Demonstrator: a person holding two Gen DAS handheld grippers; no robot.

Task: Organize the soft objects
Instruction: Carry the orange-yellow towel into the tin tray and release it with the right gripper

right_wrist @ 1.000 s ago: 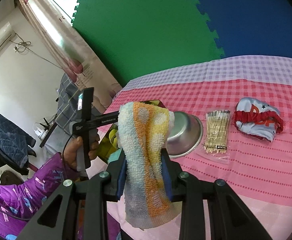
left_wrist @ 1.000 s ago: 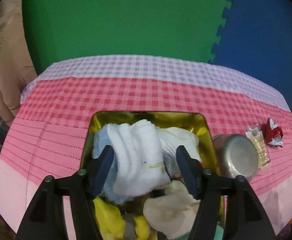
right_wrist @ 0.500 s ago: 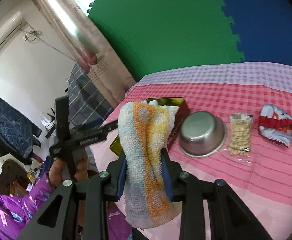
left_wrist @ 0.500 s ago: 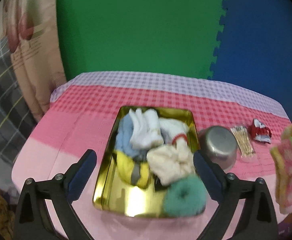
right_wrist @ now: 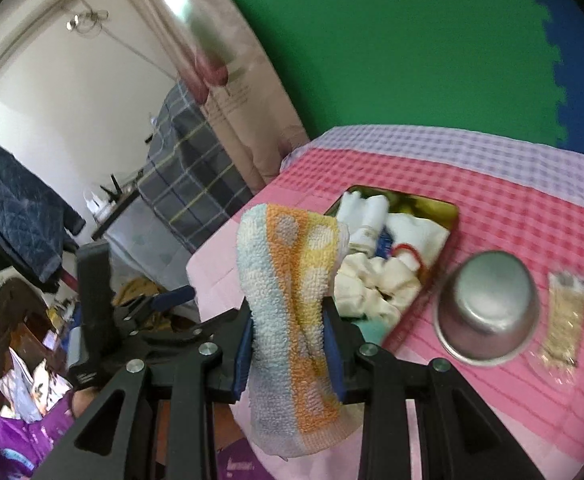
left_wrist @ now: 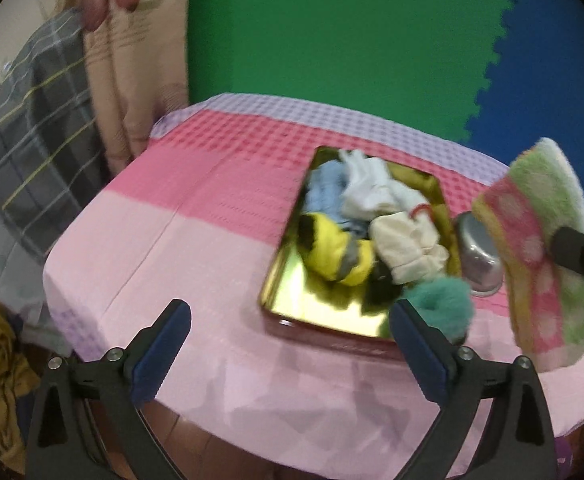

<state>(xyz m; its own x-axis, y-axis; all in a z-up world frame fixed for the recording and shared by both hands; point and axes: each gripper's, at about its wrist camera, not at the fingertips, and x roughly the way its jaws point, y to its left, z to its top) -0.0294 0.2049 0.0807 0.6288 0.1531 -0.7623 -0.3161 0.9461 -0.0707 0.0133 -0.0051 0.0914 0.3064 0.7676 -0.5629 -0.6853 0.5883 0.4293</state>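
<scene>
2 tongs in view. Right tongs point(right_wrist: 289, 354) clamp a towel point(right_wrist: 287, 320) at mid-length, long axis near vertical, folded top above the pads, frayed end hanging below; it is held in the air at the near edge of the surface point(right_wrist: 504, 208), in front of the tin point(right_wrist: 450, 236). From the left wrist view the towel point(left_wrist: 540, 248) hangs right of the tin point(left_wrist: 287, 264), its pink-green side showing. Left tongs point(left_wrist: 289, 346) spread wide, have just been opening, nothing between them, above the near edge of the surface point(left_wrist: 179, 240). Tin holds socks point(left_wrist: 368, 192) and other soft items, blurred; long axis runs away from camera. Bowl point(right_wrist: 488, 312) upside down, right of the tin; half hidden by the towel in left view. Packet point(right_wrist: 564, 316) blurred; red item at the right edge cut off.
</scene>
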